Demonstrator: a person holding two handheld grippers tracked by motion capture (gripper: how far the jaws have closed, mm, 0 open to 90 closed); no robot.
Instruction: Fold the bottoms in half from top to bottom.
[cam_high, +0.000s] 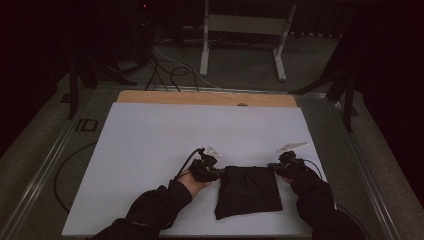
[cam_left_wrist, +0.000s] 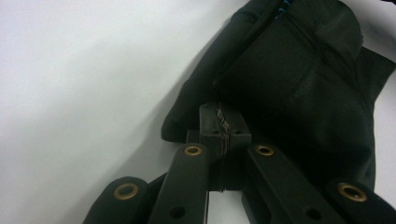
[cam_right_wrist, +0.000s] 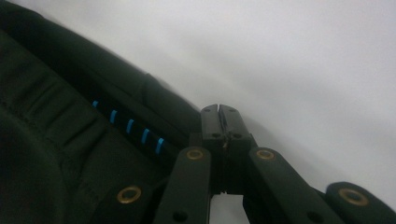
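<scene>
Overhead, a folded black garment (cam_high: 248, 191) lies on the white sheet (cam_high: 150, 150) that covers the counter (cam_high: 205, 98), near the sheet's front edge and right of its middle. The left tool (cam_high: 218, 173) sits at the garment's upper left corner and the right tool (cam_high: 272, 167) at its upper right corner, each held in a hand reaching from a dark sleeve; from this height it is not clear whether either one pinches cloth. Beyond the counter, cables (cam_high: 167, 70) trail over the floor before a white metal stand (cam_high: 245, 30).

Along the left tool (cam_left_wrist: 224, 122), the jaws are clenched together, tips meeting at a thin seam. They rest at the edge of the black garment (cam_left_wrist: 299, 84), whose mesh-like fabric and stitched seam spread up and to the right; whether a fold is caught between the tips cannot be told.

Along the right tool (cam_right_wrist: 219, 116), the jaws are likewise clenched, tips pressed together against the white sheet (cam_right_wrist: 303, 60). The garment (cam_right_wrist: 56, 140) lies to the left, just beside the tips, showing a thick hem and a row of short blue stitches (cam_right_wrist: 128, 127). No cloth is visibly between these jaws.
</scene>
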